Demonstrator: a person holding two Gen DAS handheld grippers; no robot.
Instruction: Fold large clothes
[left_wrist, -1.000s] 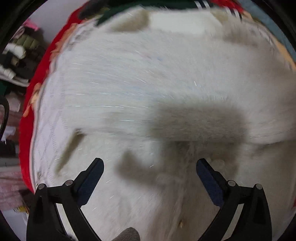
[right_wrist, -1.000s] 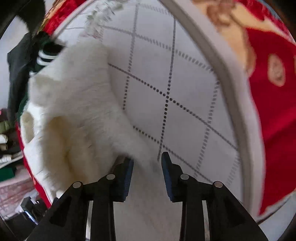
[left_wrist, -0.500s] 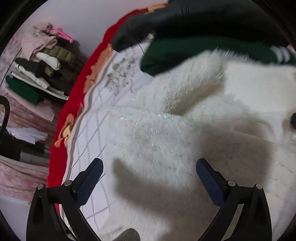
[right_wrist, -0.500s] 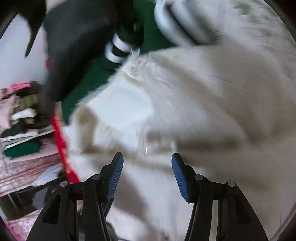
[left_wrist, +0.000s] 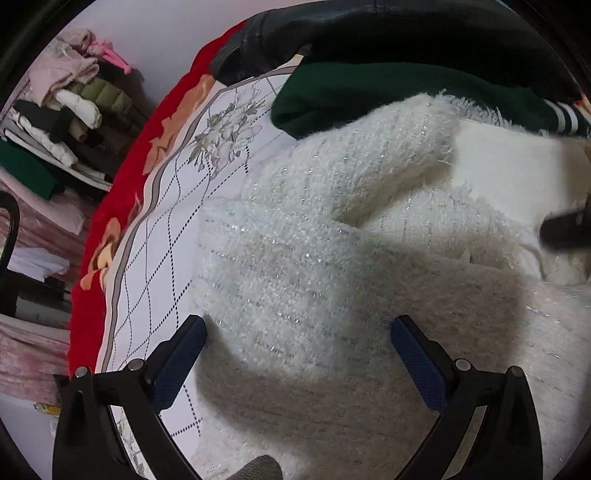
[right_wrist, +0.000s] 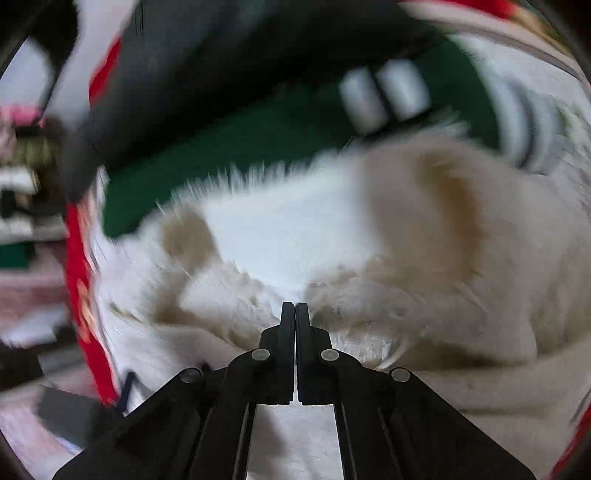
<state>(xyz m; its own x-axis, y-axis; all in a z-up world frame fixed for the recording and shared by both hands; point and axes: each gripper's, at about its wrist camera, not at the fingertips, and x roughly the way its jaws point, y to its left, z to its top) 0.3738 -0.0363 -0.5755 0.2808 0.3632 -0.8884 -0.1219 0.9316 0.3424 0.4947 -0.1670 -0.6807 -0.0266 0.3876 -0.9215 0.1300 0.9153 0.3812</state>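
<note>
The white fuzzy sweater (left_wrist: 332, 266) lies bunched on the quilted sheet (left_wrist: 159, 258), filling most of the left wrist view, its knit threaded with small glints and one rolled fold rising toward the upper right. In the right wrist view the same sweater (right_wrist: 332, 229) is blurred, with a smooth white inner patch showing among the fuzzy folds. The right gripper (right_wrist: 295, 308) has its fingers pressed together with no gap, their tips sunk at a fuzzy edge of the sweater; whether cloth is pinched between them cannot be told. The left gripper (left_wrist: 297, 332) hangs over the sweater with its blue-padded fingers spread wide, holding nothing. Behind the sweater, touching its far edge, lies a dark green garment (left_wrist: 369, 96) with white stripes at its cuff, and a black jacket (left_wrist: 406, 33) lies over that. The sheet is edged by a red blanket (left_wrist: 122, 177) with orange flowers. Off to the left, stacked clothes (left_wrist: 62, 110) fill a shelf.
</note>
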